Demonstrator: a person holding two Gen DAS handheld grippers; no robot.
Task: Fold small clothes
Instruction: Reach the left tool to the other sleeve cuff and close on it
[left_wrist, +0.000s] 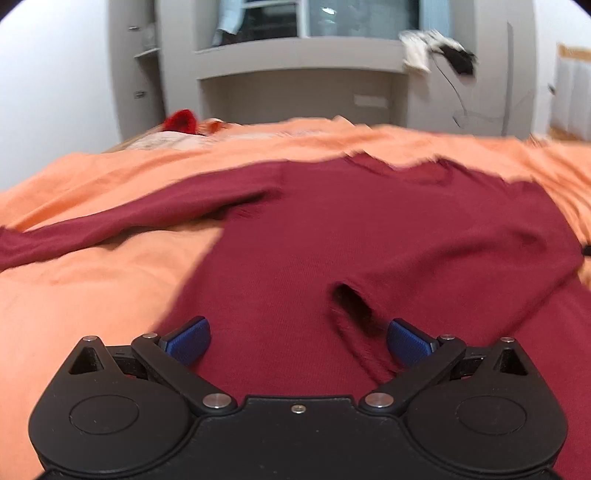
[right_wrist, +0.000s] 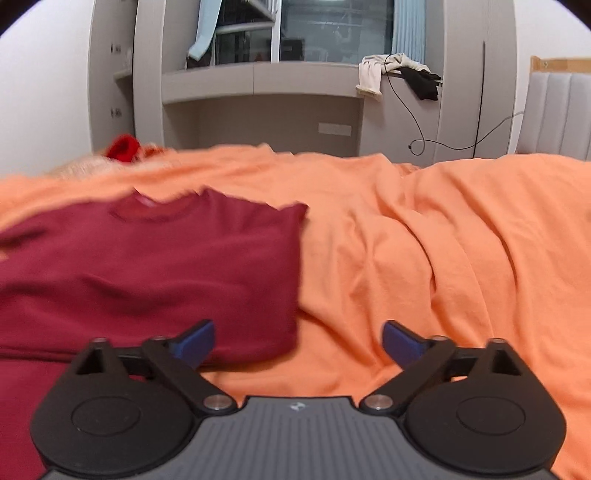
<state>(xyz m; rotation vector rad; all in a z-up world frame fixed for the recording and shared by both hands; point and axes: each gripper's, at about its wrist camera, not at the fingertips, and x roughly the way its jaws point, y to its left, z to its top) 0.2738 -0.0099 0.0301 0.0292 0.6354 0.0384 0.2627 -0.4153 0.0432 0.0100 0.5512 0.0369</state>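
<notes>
Lying flat on orange bed (left_wrist: 92, 288): maroon sweater (left_wrist: 332, 236), one sleeve folded across body, other stretching toward 9 o'clock. Hovering above, both released, grasping nothing: left claw (left_wrist: 298, 341), right claw (right_wrist: 298, 343).

- No words, numbers or brand names can be read in either view.
- The right gripper (right_wrist: 298, 343) carries a small pale emblem on its ribbed grey body, near the front edge; it may be a logo, but it is too small to make out.
</notes>
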